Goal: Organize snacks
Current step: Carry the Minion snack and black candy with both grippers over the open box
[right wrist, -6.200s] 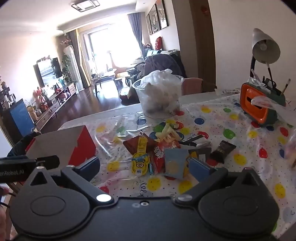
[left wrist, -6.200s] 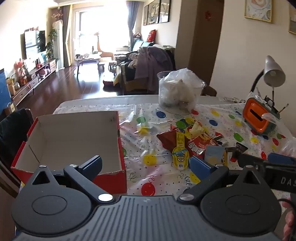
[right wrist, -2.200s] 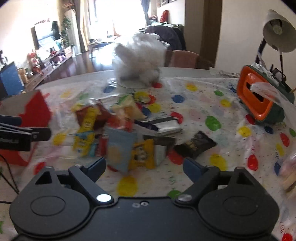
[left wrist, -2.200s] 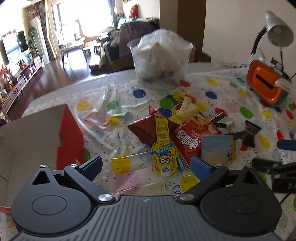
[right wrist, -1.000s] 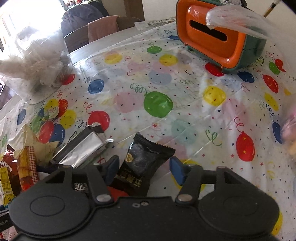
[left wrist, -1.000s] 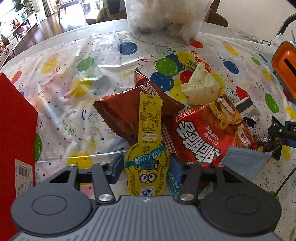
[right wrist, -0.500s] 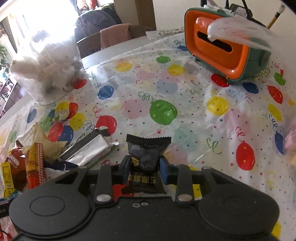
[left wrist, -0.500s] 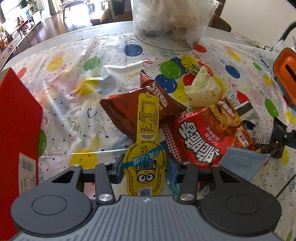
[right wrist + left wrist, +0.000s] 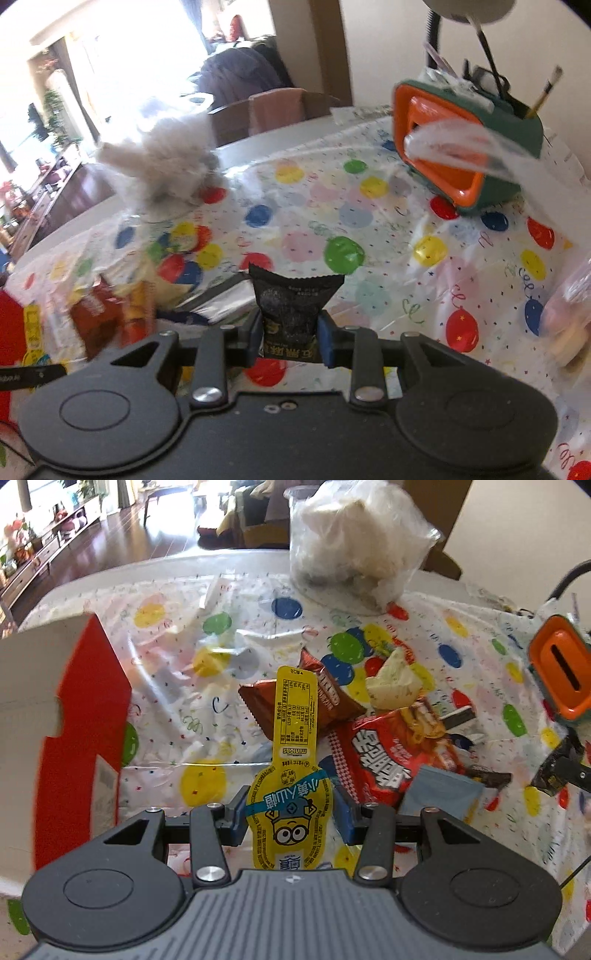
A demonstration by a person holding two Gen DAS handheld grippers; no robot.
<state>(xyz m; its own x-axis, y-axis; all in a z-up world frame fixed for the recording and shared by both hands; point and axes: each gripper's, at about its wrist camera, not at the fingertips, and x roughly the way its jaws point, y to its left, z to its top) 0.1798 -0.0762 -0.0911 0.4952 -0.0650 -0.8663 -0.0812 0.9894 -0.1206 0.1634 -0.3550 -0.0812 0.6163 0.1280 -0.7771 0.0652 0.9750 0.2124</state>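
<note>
Two snacks gripped and raised; nothing seen boxed yet.

Left gripper (image 9: 290, 814) clenched on yellow Minions pack (image 9: 291, 775), long neck pointing to 12 o'clock; right gripper (image 9: 286, 341) clamped on black wrapper (image 9: 291, 310), crimped top upright. Red box (image 9: 62, 716) waiting at 9 o'clock. Still loose at 2 o'clock: red chip bag (image 9: 384, 746), brown packet (image 9: 332, 705), blue pouch (image 9: 439, 794).

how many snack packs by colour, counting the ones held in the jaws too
yellow: 1, minion pack in the left gripper
black: 1, black pack in the right gripper
brown: 1, brown pack
red: 1, red pack
blue-grey: 1, blue-grey pack
cream: 1, cream pack
total: 6 clearly visible
</note>
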